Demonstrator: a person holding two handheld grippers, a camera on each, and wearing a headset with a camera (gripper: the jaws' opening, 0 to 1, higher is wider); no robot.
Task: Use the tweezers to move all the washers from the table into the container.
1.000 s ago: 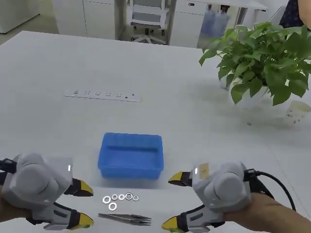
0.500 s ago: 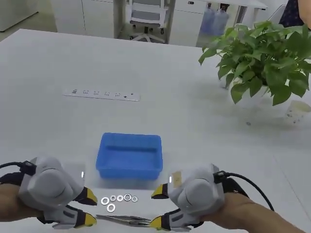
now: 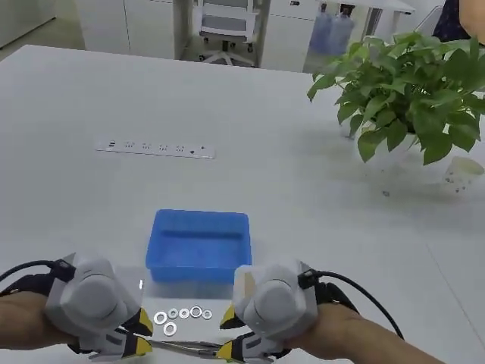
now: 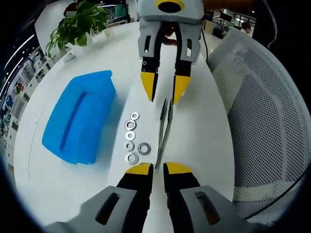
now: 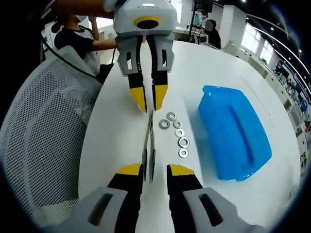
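Grey rounded housings on left tongs (image 3: 142, 334), right tongs (image 3: 226, 334); black jaws, yellow tips; black cables (image 3: 364, 293).

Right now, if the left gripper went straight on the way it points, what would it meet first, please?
Most likely the tweezers: they lie lengthwise in line with the left gripper, their near end just ahead of its jaws. Beyond them the right gripper faces it. Height is unclear.

No text, number or brand is legible. The power strip (image 3: 155, 149), well beyond the left gripper (image 3: 142, 334) and right gripper (image 3: 227, 334), bears marks too small to read.
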